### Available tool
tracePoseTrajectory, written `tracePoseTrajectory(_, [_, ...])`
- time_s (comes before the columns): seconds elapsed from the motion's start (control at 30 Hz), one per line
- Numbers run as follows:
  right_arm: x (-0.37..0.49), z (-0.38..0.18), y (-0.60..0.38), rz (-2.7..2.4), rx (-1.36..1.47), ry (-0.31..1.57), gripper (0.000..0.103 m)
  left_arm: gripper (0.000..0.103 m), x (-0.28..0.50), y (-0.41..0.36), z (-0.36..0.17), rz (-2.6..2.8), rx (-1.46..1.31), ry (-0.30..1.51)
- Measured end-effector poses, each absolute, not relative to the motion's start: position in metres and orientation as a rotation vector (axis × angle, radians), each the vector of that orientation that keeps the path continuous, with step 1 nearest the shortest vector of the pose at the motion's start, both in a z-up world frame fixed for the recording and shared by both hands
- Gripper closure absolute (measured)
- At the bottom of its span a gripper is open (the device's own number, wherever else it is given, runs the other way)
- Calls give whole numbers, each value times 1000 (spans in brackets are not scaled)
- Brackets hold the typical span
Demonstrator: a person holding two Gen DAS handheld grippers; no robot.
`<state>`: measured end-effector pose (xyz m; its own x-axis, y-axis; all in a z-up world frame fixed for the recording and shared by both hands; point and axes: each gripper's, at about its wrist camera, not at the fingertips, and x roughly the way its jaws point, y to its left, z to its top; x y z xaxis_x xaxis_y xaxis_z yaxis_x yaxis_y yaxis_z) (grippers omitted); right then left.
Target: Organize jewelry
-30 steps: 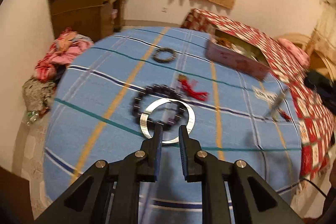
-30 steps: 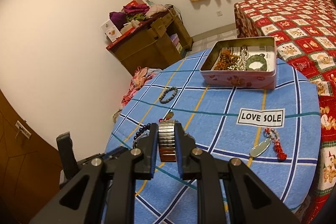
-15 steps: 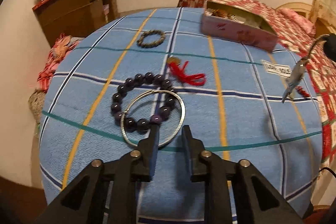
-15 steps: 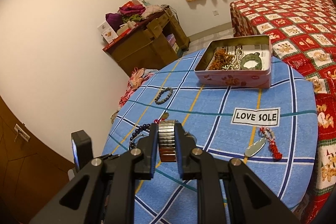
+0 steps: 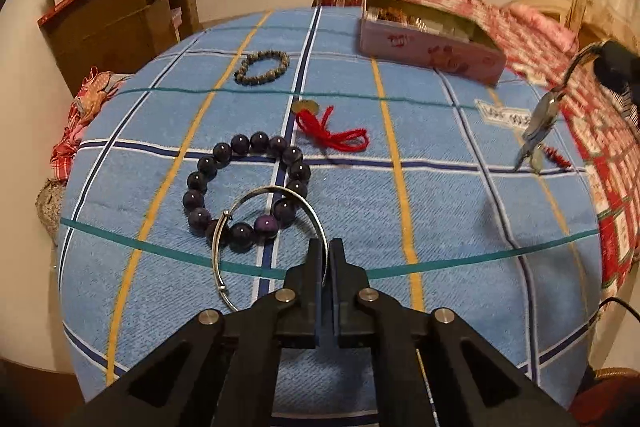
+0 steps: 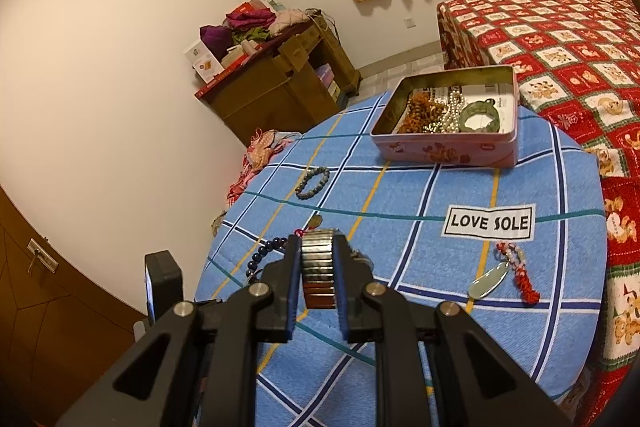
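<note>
Both grippers are loaded: the left gripper (image 5: 325, 259) is pinched on the thin silver wire bangle (image 5: 256, 239) near the blue checked tablecloth's (image 5: 440, 211) near edge, overlapping the dark purple bead bracelet (image 5: 244, 187); lifting could snag it. The right gripper (image 6: 318, 271) clamps a ribbed metal watch band (image 6: 318, 267). Open cloth leads to the pink jewelry tin (image 6: 448, 151) at the far edge.

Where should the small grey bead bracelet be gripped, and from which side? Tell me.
Grip the bead bracelet across its near arc, coming straight down from above. It lies flat on the tablecloth as an open ring, so one of the fingers can go inside the loop and the other outside.
</note>
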<state>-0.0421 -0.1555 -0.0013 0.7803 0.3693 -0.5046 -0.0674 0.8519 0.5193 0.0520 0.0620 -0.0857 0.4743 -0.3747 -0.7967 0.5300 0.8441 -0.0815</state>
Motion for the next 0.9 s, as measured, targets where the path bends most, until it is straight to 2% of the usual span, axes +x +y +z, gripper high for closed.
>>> tracePoseTrajectory(0.23, [-48,9,-153,260,482,588,85,101,41,87,-54,-656,-64,833])
tracePoseTrajectory(0.47, [-50,9,-165,237,486,594,83,101,35,97,-19,-689,-167,730])
tracePoseTrajectory(0.57, [-50,-12,-167,220,441,667,71,101,30,96,-6,-725,-183,682])
tracePoseTrajectory(0.6, [-49,-19,-165,221,430,697,59,101,29,96,-4,-733,-185,675])
tracePoseTrajectory(0.63, [-47,-28,-162,230,422,732,53,101,27,95,-2,-741,-186,668])
tracePoseTrajectory(0.77, [-23,-57,-145,240,348,841,53,101,28,89,0,-749,-189,662])
tracePoseTrajectory(0.8, [-15,-62,-139,249,310,854,51,101,28,88,-1,-747,-188,666])
tracePoseTrajectory(0.83, [-7,-66,-133,260,260,873,44,101,28,88,-1,-743,-186,667])
tracePoseTrajectory(0.9, [8,-76,-121,229,135,909,41,101,28,90,-2,-729,-180,671])
